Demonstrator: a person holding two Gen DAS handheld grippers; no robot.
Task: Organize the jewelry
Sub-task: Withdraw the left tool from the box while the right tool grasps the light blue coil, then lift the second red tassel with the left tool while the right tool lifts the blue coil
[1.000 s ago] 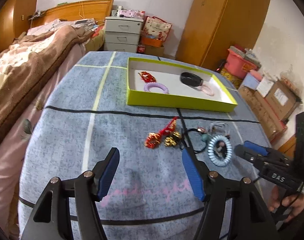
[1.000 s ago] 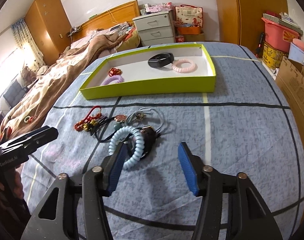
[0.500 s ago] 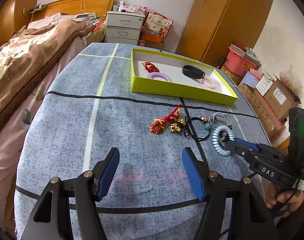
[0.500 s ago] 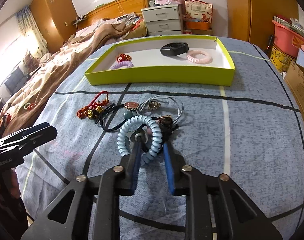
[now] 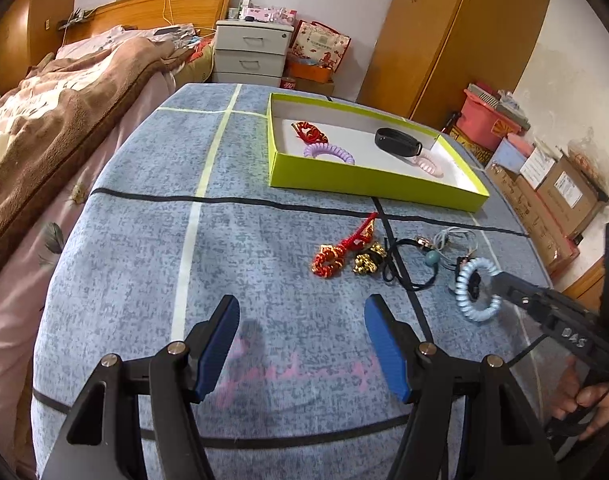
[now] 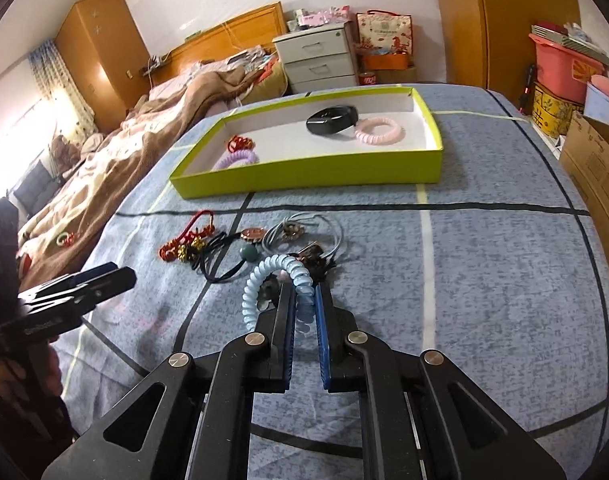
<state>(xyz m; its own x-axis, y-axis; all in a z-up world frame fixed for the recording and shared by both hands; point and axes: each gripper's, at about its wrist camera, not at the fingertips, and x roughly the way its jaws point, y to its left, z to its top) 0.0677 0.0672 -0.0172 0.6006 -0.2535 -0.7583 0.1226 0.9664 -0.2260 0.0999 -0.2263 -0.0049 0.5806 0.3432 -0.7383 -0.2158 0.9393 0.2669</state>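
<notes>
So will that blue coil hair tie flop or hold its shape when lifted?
Probably holds a springy ring: the hair tie arches up from the right claw shut on it. It looks light. It might snag the dark tangle beside it.

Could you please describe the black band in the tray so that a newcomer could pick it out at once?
Find the lime-green tray at the far side of the blue-grey cloth. Toward its right end lies the black band, touching a pale pink coil tie. It is the tray's only smooth, dark piece; the others are coiled or red.

Soft even daylight, window glare far left, fisheye-bent dark corners.
</notes>
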